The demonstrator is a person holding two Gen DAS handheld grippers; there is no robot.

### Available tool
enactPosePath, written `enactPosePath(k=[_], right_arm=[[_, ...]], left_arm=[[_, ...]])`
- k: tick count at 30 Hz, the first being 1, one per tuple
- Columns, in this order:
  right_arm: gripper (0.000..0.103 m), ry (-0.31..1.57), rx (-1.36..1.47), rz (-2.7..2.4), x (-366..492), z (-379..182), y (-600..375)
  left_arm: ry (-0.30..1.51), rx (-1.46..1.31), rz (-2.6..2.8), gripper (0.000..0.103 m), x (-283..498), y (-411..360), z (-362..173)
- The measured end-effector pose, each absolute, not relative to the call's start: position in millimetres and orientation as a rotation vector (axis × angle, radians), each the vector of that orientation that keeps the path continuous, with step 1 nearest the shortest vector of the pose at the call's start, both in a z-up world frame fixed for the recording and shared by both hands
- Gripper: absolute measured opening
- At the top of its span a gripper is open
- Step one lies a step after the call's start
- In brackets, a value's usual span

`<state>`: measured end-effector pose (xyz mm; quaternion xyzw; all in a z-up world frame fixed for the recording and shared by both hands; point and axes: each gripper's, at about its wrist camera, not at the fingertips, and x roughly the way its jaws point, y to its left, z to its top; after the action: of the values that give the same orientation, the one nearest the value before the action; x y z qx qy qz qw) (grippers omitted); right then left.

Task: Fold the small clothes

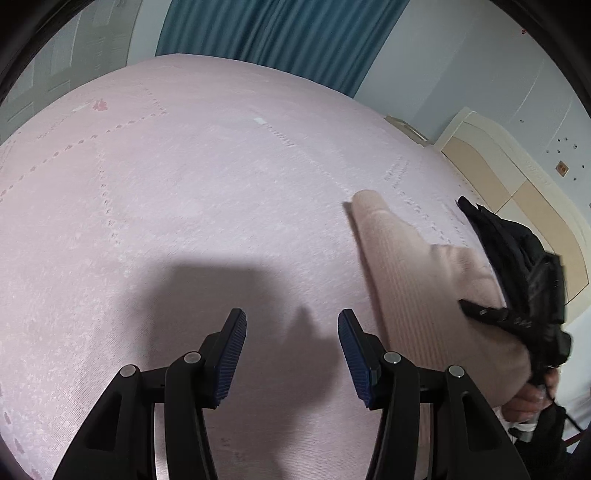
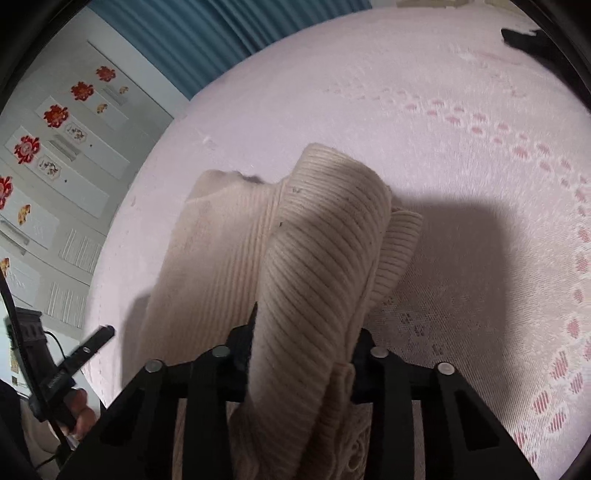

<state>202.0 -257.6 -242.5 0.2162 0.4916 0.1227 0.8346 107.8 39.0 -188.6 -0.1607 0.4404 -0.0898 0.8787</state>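
A beige ribbed knit garment hangs bunched from my right gripper, whose jaws are shut on its cloth; the far end trails on the pink bedspread. In the left wrist view the same garment lies at the right, with the right gripper clamped on its edge. My left gripper is open and empty, hovering over bare bedspread to the left of the garment.
A dark item lies at the far edge of the bed. A cream headboard and blue curtains are beyond the bed. A cabinet with red flower decals stands to the left.
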Motion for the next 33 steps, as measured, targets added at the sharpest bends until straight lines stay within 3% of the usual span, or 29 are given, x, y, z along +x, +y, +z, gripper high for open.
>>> enactPosePath(k=[7, 20, 28, 33], right_arm=[[0.03, 0.939, 0.507, 0.264, 183.0, -181.4, -244.1], [0.028, 0.887, 0.281, 0.163, 189.0, -86.2, -151.6], [0.028, 0.876, 0.456, 0.346, 234.1, -87.6, -112.1], [0.03, 0.896, 0.596, 0.399, 272.7, -140.8, -140.1]], left_arm=[[0.903, -0.391, -0.172, 0.05, 108.2, 56.1, -190.5], [0.849, -0.485, -0.152, 0.05, 109.2, 88.5, -188.3], [0.843, -0.577, -0.085, 0.05, 110.2, 127.2, -196.0], [0.845, -0.554, -0.071, 0.05, 113.8, 131.6, -197.6]])
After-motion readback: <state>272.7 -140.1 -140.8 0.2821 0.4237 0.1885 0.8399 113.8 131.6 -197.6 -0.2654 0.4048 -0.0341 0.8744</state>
